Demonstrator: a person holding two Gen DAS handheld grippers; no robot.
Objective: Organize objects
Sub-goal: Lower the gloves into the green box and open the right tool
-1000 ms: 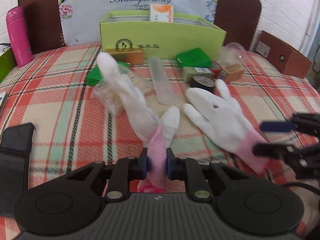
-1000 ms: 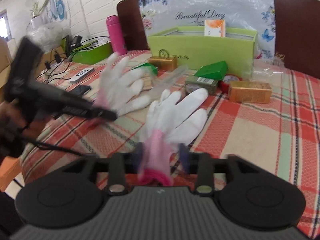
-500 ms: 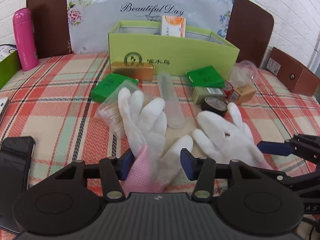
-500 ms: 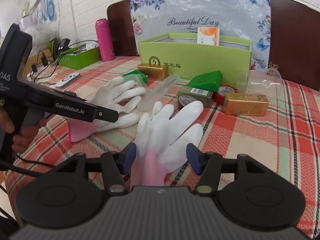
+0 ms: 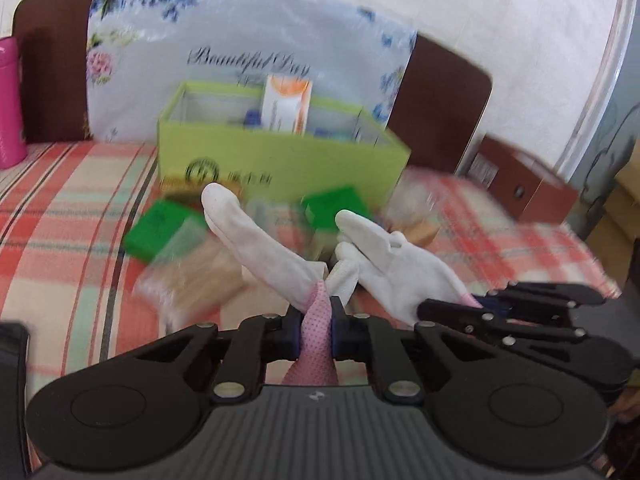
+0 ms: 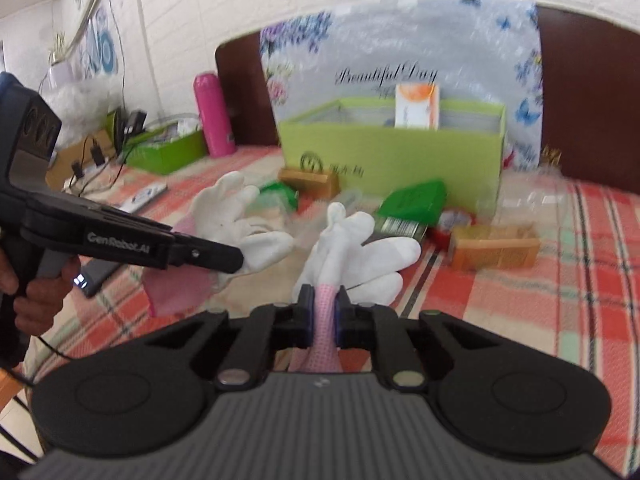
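Two white work gloves with pink cuffs are held off the checked tablecloth. My left gripper [image 5: 316, 326] is shut on the pink cuff of the left glove [image 5: 260, 240], which also shows in the right wrist view [image 6: 236, 220]. My right gripper [image 6: 323, 320] is shut on the cuff of the right glove [image 6: 360, 248], seen in the left wrist view [image 5: 400, 264] beside the right gripper's black body [image 5: 520, 320]. The green storage box [image 5: 280, 160] stands behind, holding an orange-and-white carton [image 5: 286, 104].
Green packets [image 5: 160, 232], a clear bag of sticks [image 5: 192, 276], gold boxes [image 6: 494, 246] and a black tape roll lie on the cloth in front of the box. A pink bottle [image 6: 212, 114] stands at the left. A phone [image 5: 12, 380] lies near the left edge.
Both grippers were open around the glove cuffs half a second ago; now both have shut on them and lifted the gloves. The views are blurred by motion toward the box.
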